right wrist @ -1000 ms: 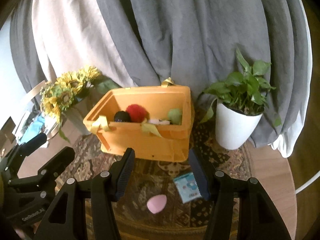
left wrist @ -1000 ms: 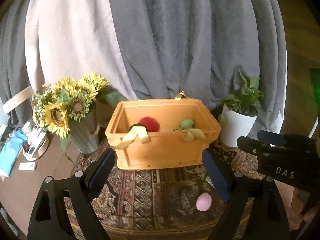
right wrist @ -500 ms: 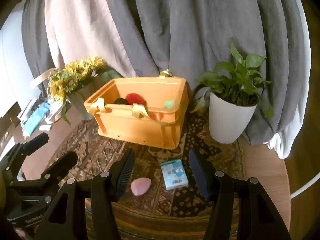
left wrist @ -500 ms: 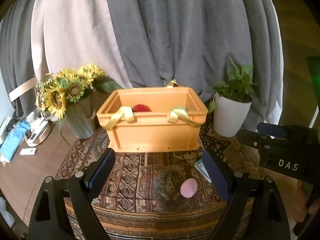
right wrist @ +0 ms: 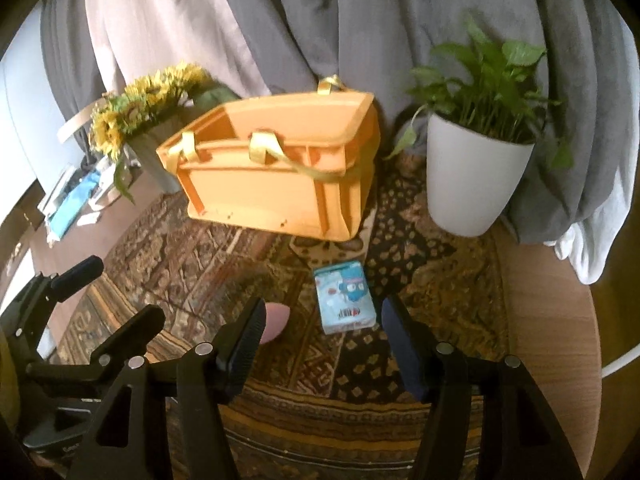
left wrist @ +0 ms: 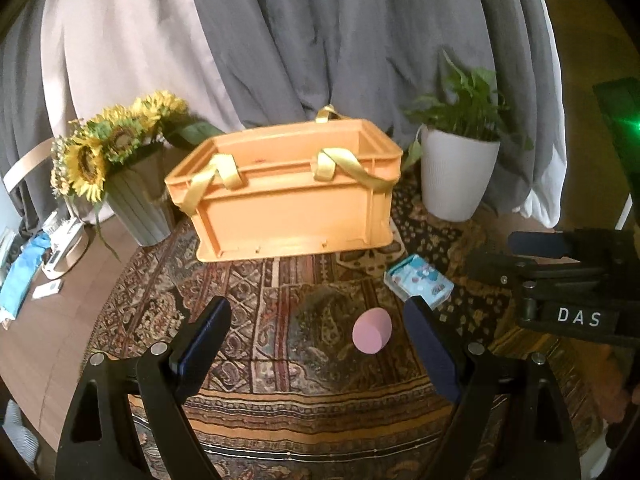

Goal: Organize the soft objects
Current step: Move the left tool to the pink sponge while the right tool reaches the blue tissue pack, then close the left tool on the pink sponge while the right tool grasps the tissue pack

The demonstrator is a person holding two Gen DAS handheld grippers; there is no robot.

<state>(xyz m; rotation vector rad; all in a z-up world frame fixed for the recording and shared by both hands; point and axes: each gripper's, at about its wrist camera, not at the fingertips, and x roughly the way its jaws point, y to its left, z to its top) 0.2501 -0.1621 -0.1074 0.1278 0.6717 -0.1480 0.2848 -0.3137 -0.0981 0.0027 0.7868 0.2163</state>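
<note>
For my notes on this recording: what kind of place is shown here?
Probably a home room: a round wooden table under a patterned cloth, with a sunflower vase, a potted plant and curtains behind.

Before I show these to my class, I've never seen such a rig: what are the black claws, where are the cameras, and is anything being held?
No robot here: a person holds a two-finger gripper in each hand. Each picture comes from a fisheye camera on one gripper, looking forward along its fingers. The left gripper is wide open and holds nothing; a pink sponge lies on the rug between its fingers, nearer the right one. The right gripper is opening, also holding nothing, with a small blue packet on the rug between its fingers. Behind stand an orange crate with yellow straps, a vase of sunflowers and a potted plant. Each gripper also shows at the edge of the other's picture.
</note>
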